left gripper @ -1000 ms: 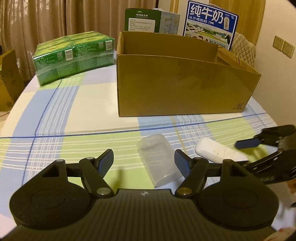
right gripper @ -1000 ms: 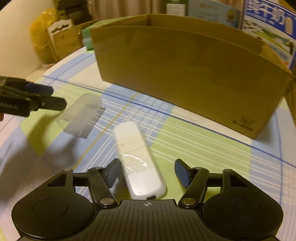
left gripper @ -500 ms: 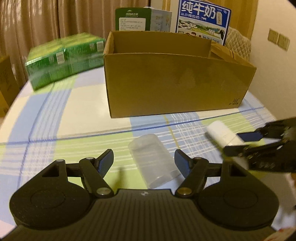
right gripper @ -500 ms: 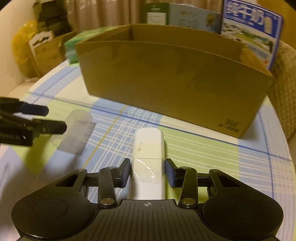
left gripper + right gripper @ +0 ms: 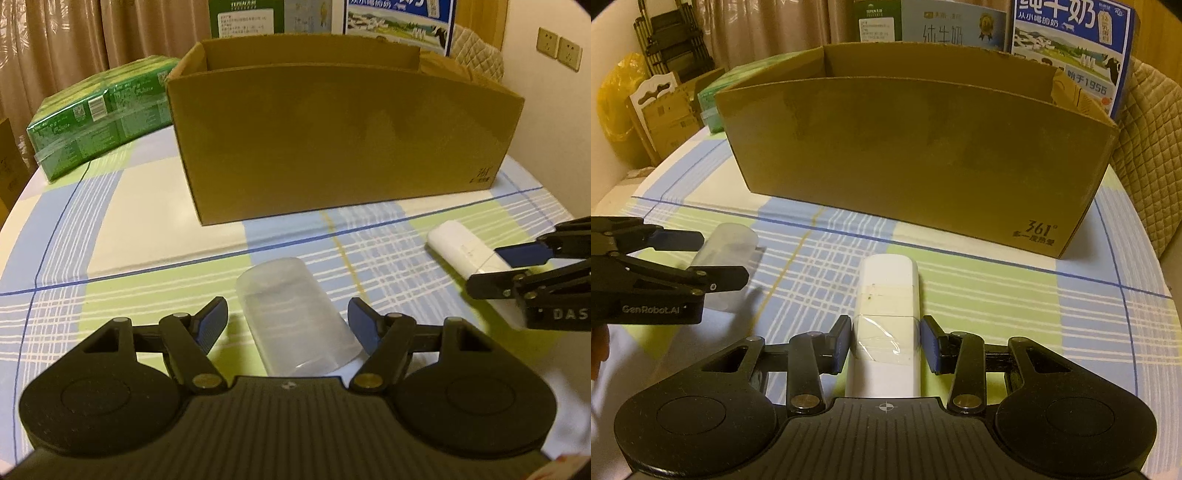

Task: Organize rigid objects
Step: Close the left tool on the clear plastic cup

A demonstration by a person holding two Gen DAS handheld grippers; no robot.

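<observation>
A clear plastic case (image 5: 295, 314) lies on the checked tablecloth between the fingers of my left gripper (image 5: 288, 325), which is open around it with gaps on both sides. It also shows in the right wrist view (image 5: 727, 254). A white oblong device (image 5: 888, 314) with tape around it lies on the cloth; my right gripper (image 5: 886, 345) is shut on it, pads against its sides. The device also shows in the left wrist view (image 5: 461, 251). An open cardboard box (image 5: 340, 140) stands behind both; it also shows in the right wrist view (image 5: 916, 155).
A green shrink-wrapped pack (image 5: 99, 114) lies at the back left. Milk cartons (image 5: 1071, 44) stand behind the box. A quilted chair (image 5: 1148, 155) is at the right. The round table's edge (image 5: 1160, 266) curves close on the right.
My right gripper closed from open onto the white device and lined up with it. My left gripper moved forward so the clear case sits between its open fingers.
</observation>
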